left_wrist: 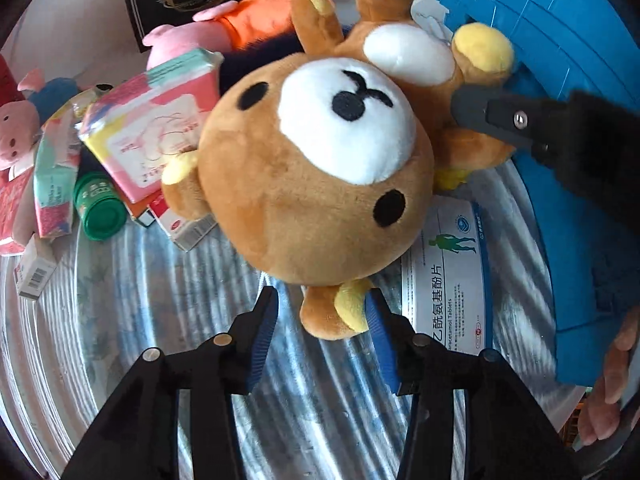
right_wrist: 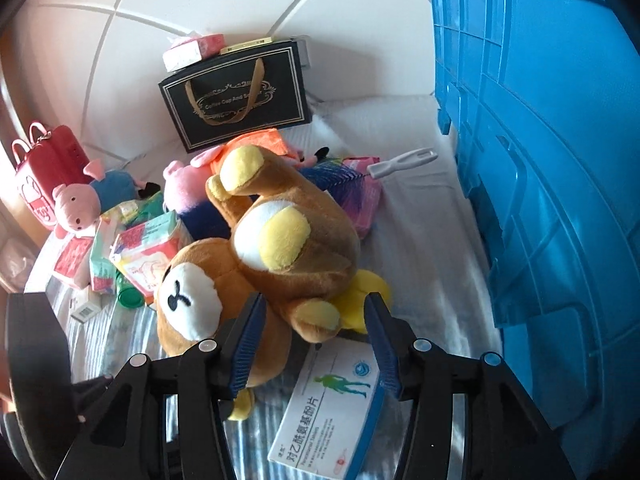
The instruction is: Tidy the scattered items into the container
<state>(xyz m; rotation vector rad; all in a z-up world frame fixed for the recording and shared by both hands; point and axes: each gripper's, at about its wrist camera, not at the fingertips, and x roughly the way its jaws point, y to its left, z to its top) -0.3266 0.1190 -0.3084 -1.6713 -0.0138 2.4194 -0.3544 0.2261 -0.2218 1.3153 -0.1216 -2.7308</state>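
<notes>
A brown plush bear [left_wrist: 320, 168] lies on its back on the striped cloth, also in the right wrist view [right_wrist: 280, 248]. My left gripper [left_wrist: 324, 320] is open, its fingers either side of the bear's ear. My right gripper [right_wrist: 316, 332] is open around the bear's paw; one of its fingers [left_wrist: 492, 114] shows beside the bear's body in the left wrist view. The blue plastic container [right_wrist: 540, 200] stands close on the right, also in the left wrist view [left_wrist: 560, 60]. A white and blue tablet box [right_wrist: 332, 408] lies under the bear, also in the left wrist view [left_wrist: 448, 276].
Behind and left of the bear lie pink pig plushes [right_wrist: 76, 200], tissue packs [left_wrist: 156, 128], a green bottle [left_wrist: 100, 208], small boxes [left_wrist: 36, 272], a black gift bag [right_wrist: 236, 96], a red bag [right_wrist: 44, 176] and a white tool [right_wrist: 404, 162].
</notes>
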